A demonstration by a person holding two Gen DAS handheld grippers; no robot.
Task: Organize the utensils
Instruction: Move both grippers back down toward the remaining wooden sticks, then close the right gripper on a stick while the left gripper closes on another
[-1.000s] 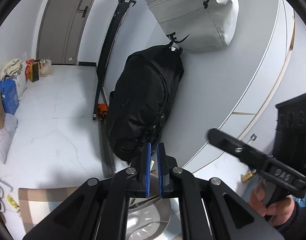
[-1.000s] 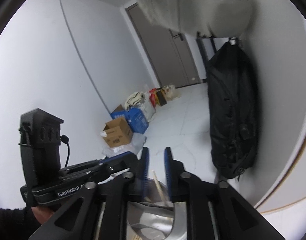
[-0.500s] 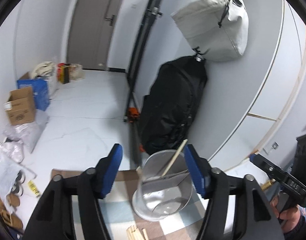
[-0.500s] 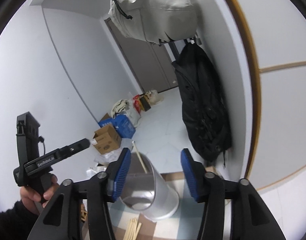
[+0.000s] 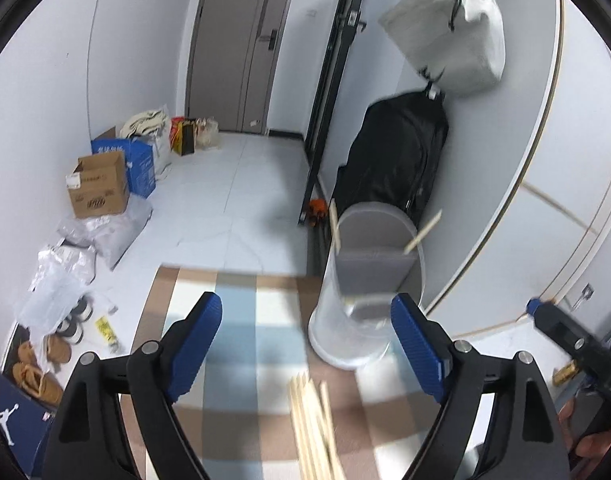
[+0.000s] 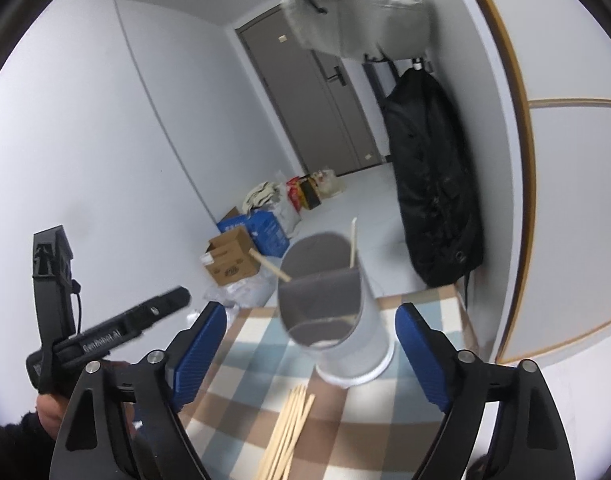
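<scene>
Hovering: left gripper [image 5: 305, 344] and right gripper [image 6: 310, 348] wide open, empty. Descend squarely over chopsticks [image 6: 289, 428], frame bottom centre; lift one toward holder [image 6: 329, 304].

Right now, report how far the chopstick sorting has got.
Done: two wooden chopsticks stand in the divided translucent plastic holder, one in each compartment. In hand: nothing; the left claw and right claw are both open. Left: the bundle of loose wooden chopsticks lying on the checked tablecloth.
</scene>
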